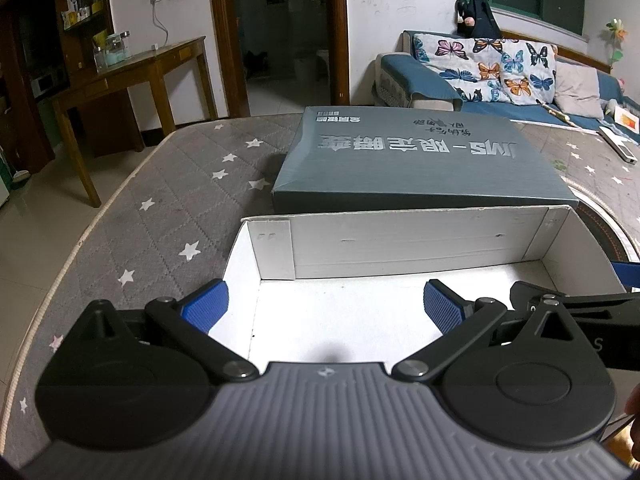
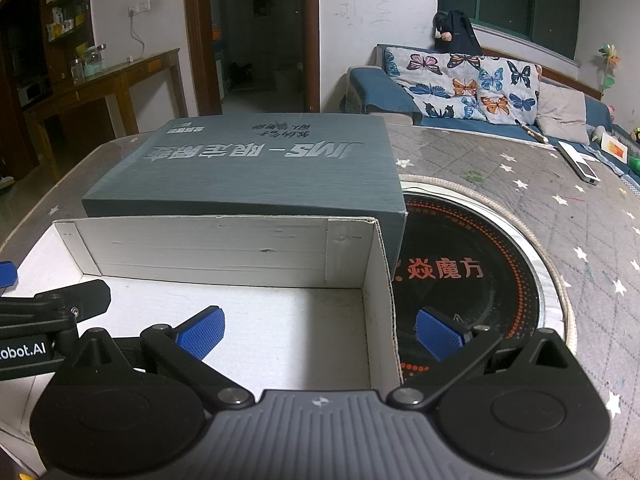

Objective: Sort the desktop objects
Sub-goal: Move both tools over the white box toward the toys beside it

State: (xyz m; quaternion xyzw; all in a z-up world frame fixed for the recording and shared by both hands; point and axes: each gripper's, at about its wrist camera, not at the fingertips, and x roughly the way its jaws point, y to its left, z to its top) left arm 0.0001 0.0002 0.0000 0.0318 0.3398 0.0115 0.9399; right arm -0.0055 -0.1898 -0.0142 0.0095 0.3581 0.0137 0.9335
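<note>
An open white cardboard box [image 1: 420, 244] [image 2: 208, 246] sits on the grey star-patterned table cover, with nothing visible inside it. Behind it lies its grey-blue lid [image 1: 412, 160] [image 2: 256, 164], printed side up. My left gripper [image 1: 326, 306] hovers open over the box's left half, blue pads wide apart and holding nothing. My right gripper [image 2: 320, 332] is also open and straddles the box's right wall, one pad over the box floor, the other over a black round cooktop [image 2: 472, 264]. Each gripper's black side shows at the edge of the other's view.
The star-patterned cover [image 1: 168, 208] spreads left of the box to the table's rounded edge. A white remote [image 2: 578, 162] lies far right. Beyond the table stand a wooden side table [image 1: 132, 68] and a sofa with butterfly cushions [image 1: 492, 68].
</note>
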